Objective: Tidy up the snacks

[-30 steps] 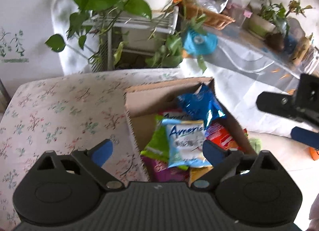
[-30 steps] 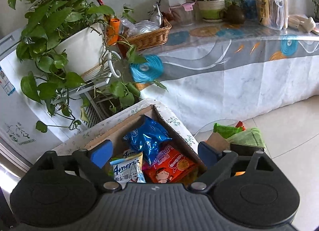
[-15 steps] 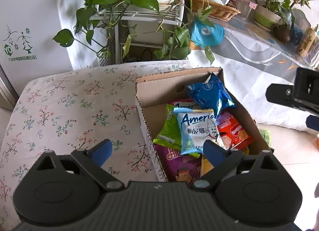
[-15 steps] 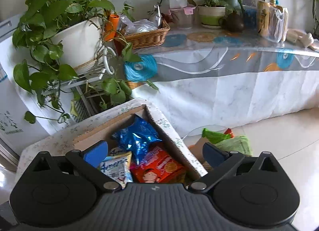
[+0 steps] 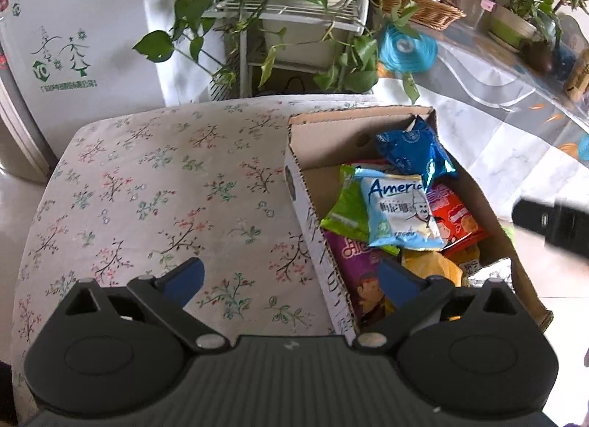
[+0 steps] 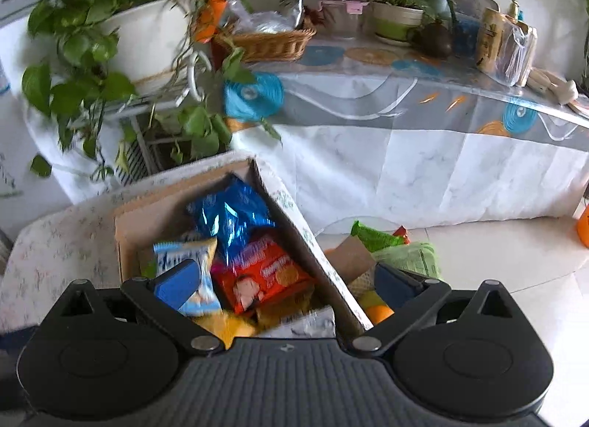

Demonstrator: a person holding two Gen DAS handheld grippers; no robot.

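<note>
A cardboard box (image 5: 300, 184) full of snack packets sits on the right side of a table covered in a flowered cloth (image 5: 154, 184). On top of the pile lies a pale blue packet (image 5: 399, 215) with "Americ" printed on it, its far corner tucked under a shiny dark blue packet (image 5: 414, 154) that leans against the box's far wall. A green packet (image 5: 348, 211) lies just left of the pale blue one, a red packet (image 5: 454, 219) just right of it, and a purple packet (image 5: 359, 272) and a yellow packet (image 5: 432, 268) fill the near end.

The left gripper (image 5: 291, 277) hangs above the near left wall of the box with its blue-padded fingers spread wide apart and nothing between them; one finger is over the cloth, the other over the purple packet. The right gripper (image 6: 287, 279) also stands wide apart and empty, above the near right wall of the box: its left finger is over the pale blue packet, its right finger beyond the box, over the floor side. In the left wrist view part of the right gripper shows as a dark shape at the right edge.

On the floor right of the box lie a green bag (image 6: 375, 237) and a pale green bag (image 6: 412, 259). Farther off stand a potted trailing plant (image 6: 147, 29) on a white rack, and a long table with a wicker basket (image 6: 267, 42).
</note>
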